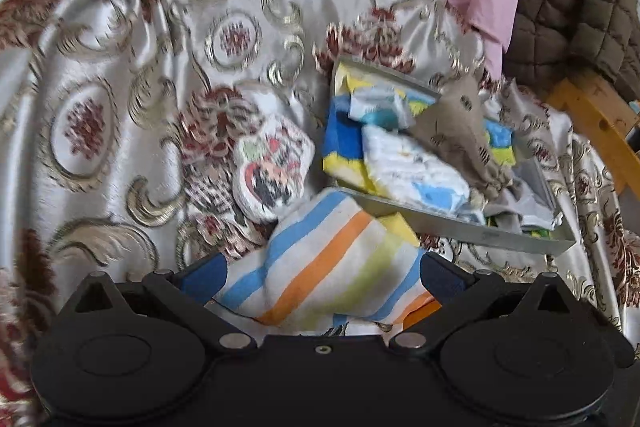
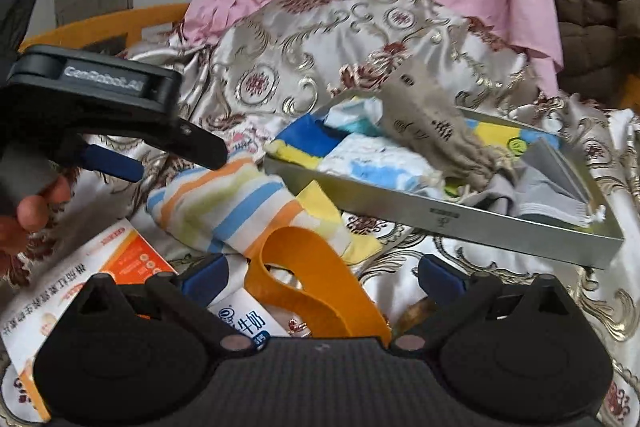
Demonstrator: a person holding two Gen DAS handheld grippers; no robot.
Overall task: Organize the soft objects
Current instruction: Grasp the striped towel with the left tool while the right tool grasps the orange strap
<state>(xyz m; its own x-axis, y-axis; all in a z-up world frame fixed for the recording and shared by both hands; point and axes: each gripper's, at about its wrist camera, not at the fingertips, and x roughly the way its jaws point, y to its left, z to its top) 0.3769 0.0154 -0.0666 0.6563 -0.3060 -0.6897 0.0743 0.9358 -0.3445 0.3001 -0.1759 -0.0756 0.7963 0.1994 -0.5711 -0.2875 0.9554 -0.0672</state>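
The brocade cover [image 1: 120, 67] carries a metal tray [image 2: 460, 223] already stocked with folded cloths, a grey pouch [image 2: 432, 131] and small packs; sorting looks well along. A striped towel [image 1: 320, 267] lies just outside the tray's near wall, as does a printed pack [image 1: 272, 167]. The left gripper [image 1: 320, 267] stands wide, straddling the towel, not clamped. The right gripper [image 2: 320, 275] is wide open, holding nothing, above an orange strap [image 2: 320, 279].

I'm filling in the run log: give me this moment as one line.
left claw: open around striped cloth | right claw: open, holds nothing | metal tray: holds soft items | striped cloth: outside tray
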